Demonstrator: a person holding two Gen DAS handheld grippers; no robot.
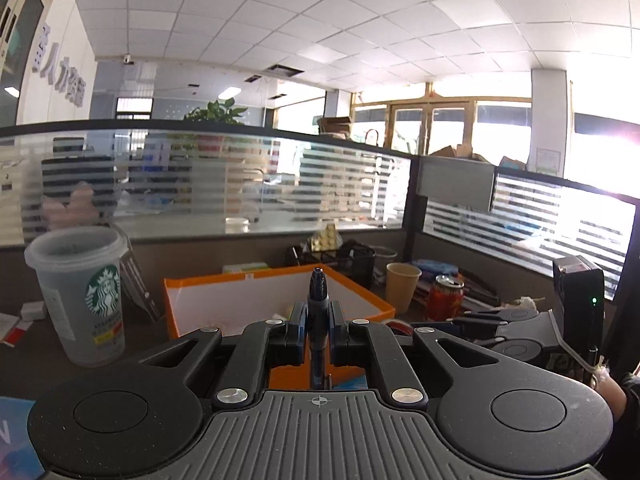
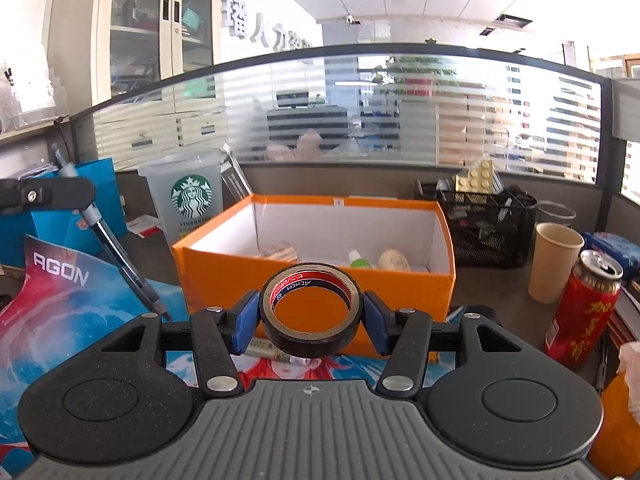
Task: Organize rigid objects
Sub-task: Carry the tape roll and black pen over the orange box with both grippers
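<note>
The box (image 2: 316, 276) is bright orange outside and plain white inside, and the tape roll (image 2: 311, 312) at six o'clock from it is glossy black with a red-and-navy core printed in white letters. At nine o'clock the translucent grey cup (image 2: 185, 196) bears a green-and-white emblem. At three o'clock the can (image 2: 582, 308) is red with gold characters, beside a tan paper cup (image 2: 554, 260).
</note>
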